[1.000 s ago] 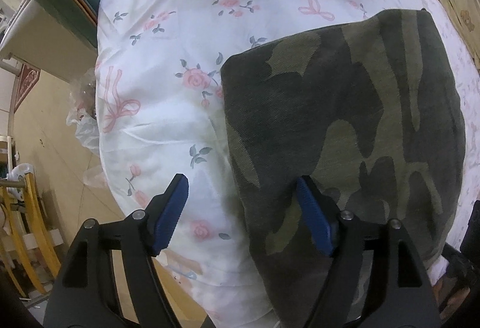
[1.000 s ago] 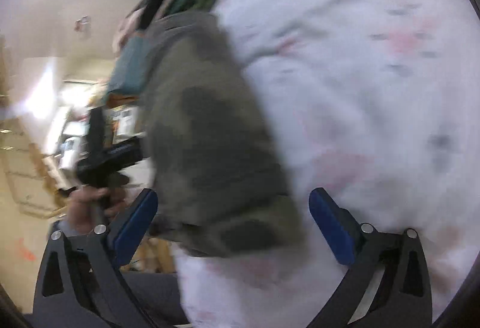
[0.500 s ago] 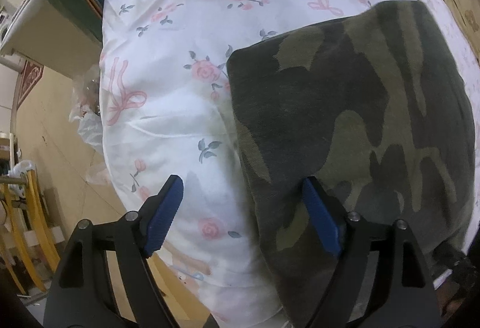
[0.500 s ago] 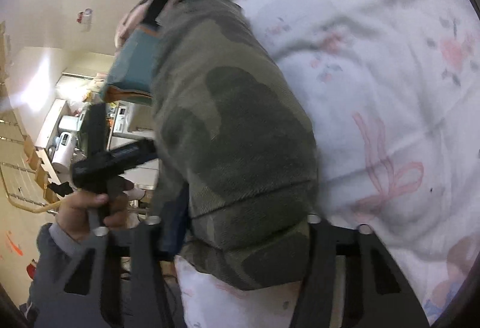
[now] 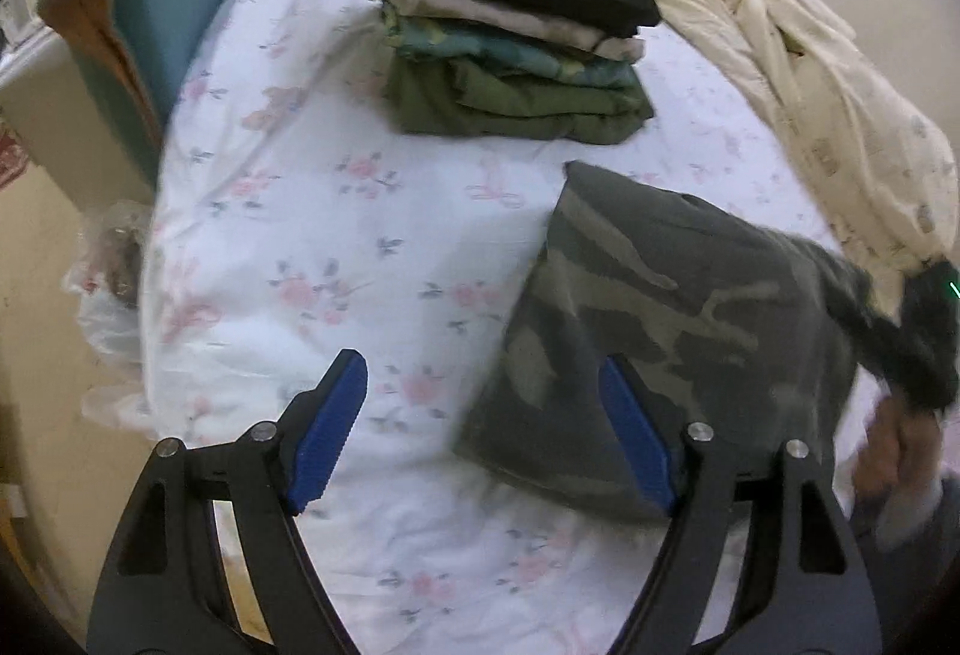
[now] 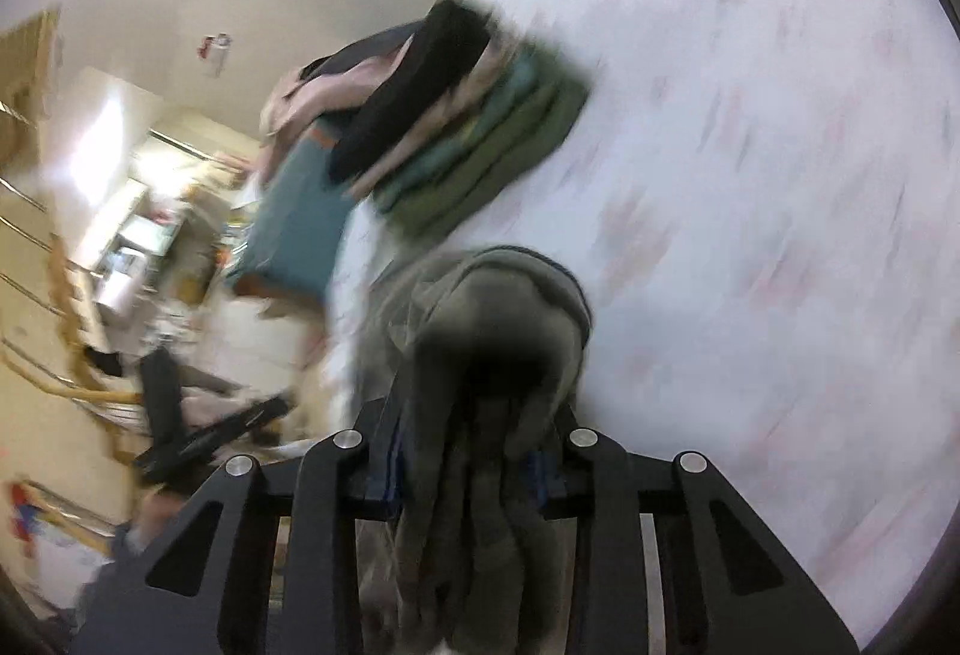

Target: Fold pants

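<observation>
Left gripper (image 5: 480, 430), left wrist view: jaws spread wide and holding nothing, poised above the floral bedsheet (image 5: 312, 247). Its right finger overlaps the near edge of the folded camouflage pants (image 5: 648, 307), though contact cannot be confirmed. The pants lie at the right of the bed, with their far right end lifted toward the right hand (image 5: 900, 451) at the frame edge. A stack of folded clothes (image 5: 516, 49) sits well apart at the head of the bed, beside a cream quilt (image 5: 810, 73).

Right gripper (image 6: 465, 481), right wrist view: jaws drawn close together on a thick bunch of the pants (image 6: 492, 331), which sag between and below the fingers. Heavy motion blur obscures the fabric's edges. The stack (image 6: 474, 139) appears beyond the held cloth.

Judgement: the folded bundle is probably being carried to the stack. To do this well, the grip should take in every layer so the fold does not slip open, the free gripper should support the trailing end, and the bundle should be lowered flat and squared with the stack's edges before release.
</observation>
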### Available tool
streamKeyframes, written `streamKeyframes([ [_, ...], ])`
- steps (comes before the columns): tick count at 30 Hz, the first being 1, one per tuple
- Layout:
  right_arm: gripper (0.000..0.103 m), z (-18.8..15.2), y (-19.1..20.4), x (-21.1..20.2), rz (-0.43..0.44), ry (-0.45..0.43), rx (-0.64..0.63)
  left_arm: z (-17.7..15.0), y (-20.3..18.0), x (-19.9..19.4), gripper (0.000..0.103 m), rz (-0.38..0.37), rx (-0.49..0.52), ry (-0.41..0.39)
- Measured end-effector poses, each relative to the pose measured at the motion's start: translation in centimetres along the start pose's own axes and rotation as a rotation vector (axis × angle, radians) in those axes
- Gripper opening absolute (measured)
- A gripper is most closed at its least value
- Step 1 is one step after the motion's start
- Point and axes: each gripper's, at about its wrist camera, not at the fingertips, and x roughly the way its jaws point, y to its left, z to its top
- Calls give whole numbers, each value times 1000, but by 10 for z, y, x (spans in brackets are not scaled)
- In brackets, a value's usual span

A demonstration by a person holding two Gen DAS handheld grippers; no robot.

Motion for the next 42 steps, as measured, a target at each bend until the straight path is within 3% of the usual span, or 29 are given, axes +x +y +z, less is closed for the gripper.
streamKeyframes([
  [3,35,28,-36,12,-77,90,52,8,-10,18,77,-45,5,32],
  [6,47,30,-60,13,-76,133,147,14,-19,32,77,-116,17,68],
  [7,53,28,-65,3,-58,96,174,15,-23,35,77,-136,28,71],
  [8,68,27,-67,-7,-50,63,188,17,-28,39,78,-133,49,73],
  [10,89,22,-67,-27,-68,-3,216,29,-35,50,78,-122,75,86],
  [15,90,-10,-64,-33,-58,3,244,54,-32,83,86,-219,-31,115],
  [20,90,-47,-78,1,-62,86,320,42,-55,125,86,-248,132,196],
  [22,90,-57,-80,16,-54,112,320,36,-54,142,86,-269,130,254],
  [26,92,-58,-71,28,-37,119,254,29,-55,150,85,-316,126,275],
  [28,88,-58,-64,31,-16,143,222,27,-58,148,81,-321,129,279],
  [30,79,-59,-53,34,-69,138,158,25,-60,147,72,-325,135,287],
  [32,43,-62,-50,37,-86,133,133,22,-65,143,62,-297,175,271],
  [34,33,-61,-43,36,-88,122,103,20,-72,136,46,-278,198,255],
  [37,27,-59,-33,34,-121,110,46,15,-85,124,24,-249,240,228],
  [42,18,-51,-24,25,-62,93,11,7,-102,106,18,-125,211,172],
])
